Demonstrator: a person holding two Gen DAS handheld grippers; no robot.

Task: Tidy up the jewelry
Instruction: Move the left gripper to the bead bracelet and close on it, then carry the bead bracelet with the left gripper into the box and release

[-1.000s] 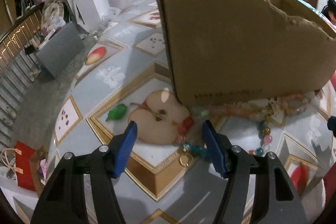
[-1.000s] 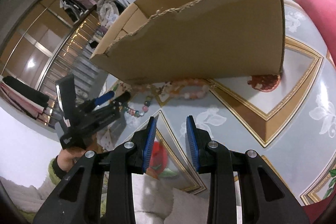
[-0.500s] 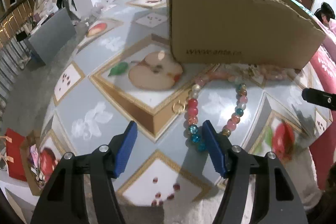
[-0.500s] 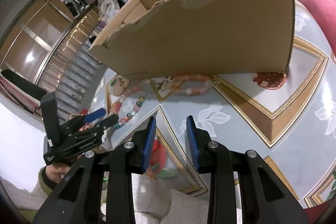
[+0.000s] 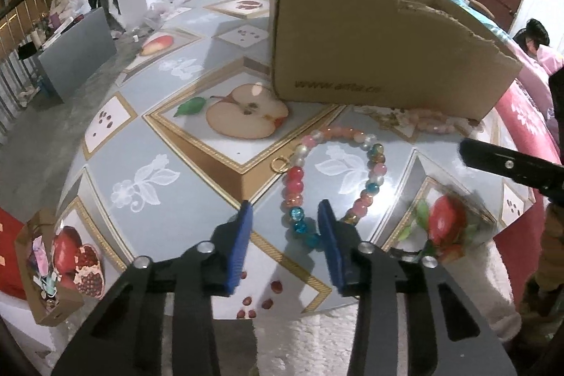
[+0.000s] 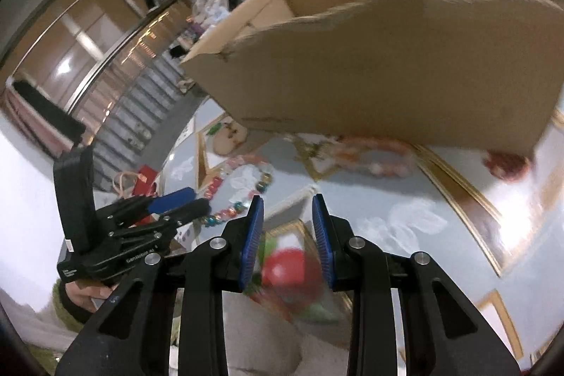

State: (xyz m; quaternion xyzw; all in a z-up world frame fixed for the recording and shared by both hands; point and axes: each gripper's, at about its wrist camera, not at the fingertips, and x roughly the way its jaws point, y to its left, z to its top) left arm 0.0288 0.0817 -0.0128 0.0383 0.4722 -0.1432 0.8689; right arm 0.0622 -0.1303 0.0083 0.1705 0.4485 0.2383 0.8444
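Note:
A multicoloured bead bracelet (image 5: 306, 171) with a gold ring lies on the patterned table, its near end between my left gripper's (image 5: 285, 217) open blue fingers. It also shows in the right wrist view (image 6: 225, 185). A pale pink bead bracelet (image 5: 433, 124) lies against the front of the open cardboard box (image 5: 370, 48); it also shows blurred in the right wrist view (image 6: 373, 154). My right gripper (image 6: 287, 210) is open and empty above the table's near edge, right of the left gripper (image 6: 176, 199).
The table (image 5: 158, 136) has a fruit-print cover. A small cardboard tray (image 5: 38, 270) with trinkets sits off its left edge. A grey box (image 5: 77, 51) stands on the floor at left. A person (image 5: 535, 41) sits beyond the box at right.
My left gripper has pulled back toward the near table edge and narrowed its opening around the bracelet's end. The right gripper has opened wider and shifted; its view is motion-blurred.

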